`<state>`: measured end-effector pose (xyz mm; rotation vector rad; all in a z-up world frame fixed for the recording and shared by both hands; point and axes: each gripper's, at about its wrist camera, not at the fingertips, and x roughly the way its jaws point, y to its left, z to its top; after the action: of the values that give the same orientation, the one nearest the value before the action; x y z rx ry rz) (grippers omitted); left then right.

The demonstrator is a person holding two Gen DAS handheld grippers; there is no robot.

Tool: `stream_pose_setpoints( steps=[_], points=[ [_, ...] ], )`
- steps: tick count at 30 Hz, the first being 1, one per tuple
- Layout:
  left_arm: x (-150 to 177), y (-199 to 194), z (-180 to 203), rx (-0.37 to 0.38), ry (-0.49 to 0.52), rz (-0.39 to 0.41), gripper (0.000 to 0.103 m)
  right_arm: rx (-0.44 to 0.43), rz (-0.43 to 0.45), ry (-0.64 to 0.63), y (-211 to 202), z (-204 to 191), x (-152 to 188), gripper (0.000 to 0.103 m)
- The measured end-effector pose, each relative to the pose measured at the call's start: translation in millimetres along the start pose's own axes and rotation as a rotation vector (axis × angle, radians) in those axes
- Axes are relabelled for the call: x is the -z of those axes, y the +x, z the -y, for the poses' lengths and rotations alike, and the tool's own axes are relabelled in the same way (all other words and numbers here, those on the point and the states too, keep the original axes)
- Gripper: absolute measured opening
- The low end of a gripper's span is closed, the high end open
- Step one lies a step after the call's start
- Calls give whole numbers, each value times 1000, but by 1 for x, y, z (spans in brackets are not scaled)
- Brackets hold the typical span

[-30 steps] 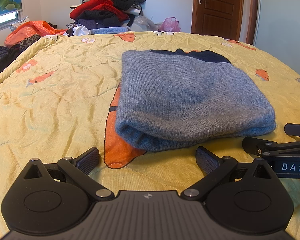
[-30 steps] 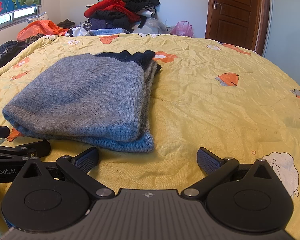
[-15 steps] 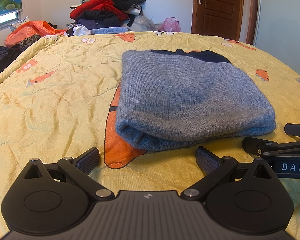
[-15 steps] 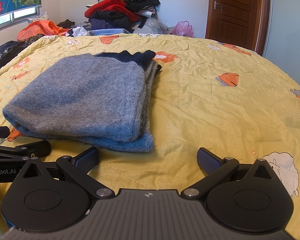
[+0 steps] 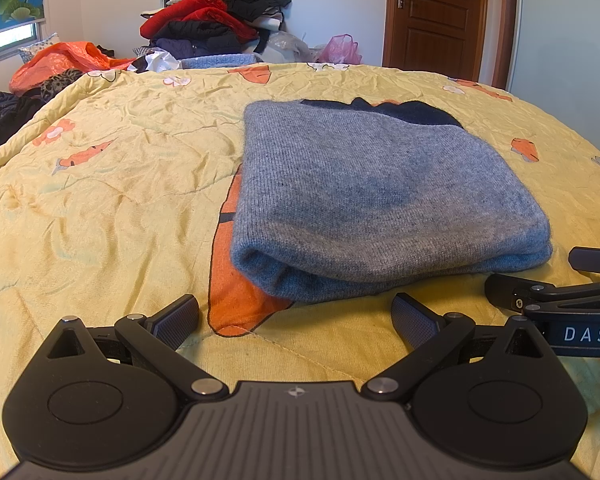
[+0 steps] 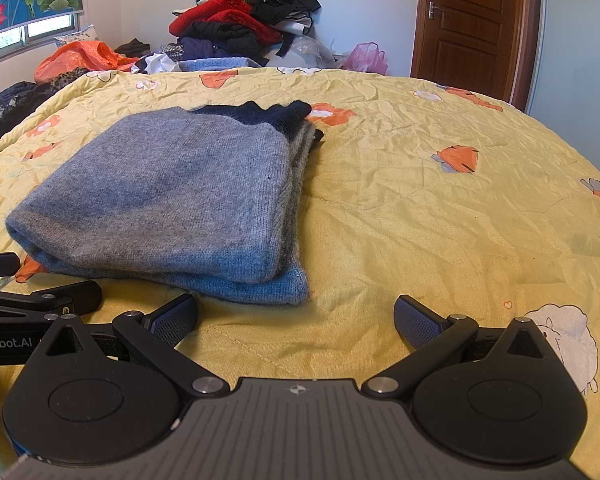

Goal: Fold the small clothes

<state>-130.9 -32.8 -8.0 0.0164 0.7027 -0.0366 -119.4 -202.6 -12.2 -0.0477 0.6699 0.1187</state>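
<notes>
Left claw (image 5: pixel 295 316) and right claw (image 6: pixel 296 316) both wide open, empty, resting just short of sweater (image 5: pixel 364 196). Sweater lies folded in compact stack on bed (image 5: pixel 100 200). This fold looks finished; clothes pile (image 6: pixel 240 20) behind likely remains.

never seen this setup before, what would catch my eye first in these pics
The folded grey sweater lies in the middle of the yellow quilt, dark navy trim at its far end. Both the left gripper and the right gripper sit open just short of its near edge, touching nothing. Behind the bed, a heap of red and black clothes is piled against the wall.
</notes>
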Motion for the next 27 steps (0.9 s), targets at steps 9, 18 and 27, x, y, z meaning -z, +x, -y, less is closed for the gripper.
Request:
stream_pose_setpoints(
  steps=[9, 18, 27],
  points=[
    [0, 0, 0, 0, 0, 0, 103, 0, 0, 0, 0, 0, 0, 103],
    [0, -1, 0, 5, -2, -5, 103, 0, 0, 0, 0, 0, 0, 103],
    [-5, -6, -2, 14, 13, -74, 103, 7, -16, -2, -8, -2, 1, 103]
  ],
)
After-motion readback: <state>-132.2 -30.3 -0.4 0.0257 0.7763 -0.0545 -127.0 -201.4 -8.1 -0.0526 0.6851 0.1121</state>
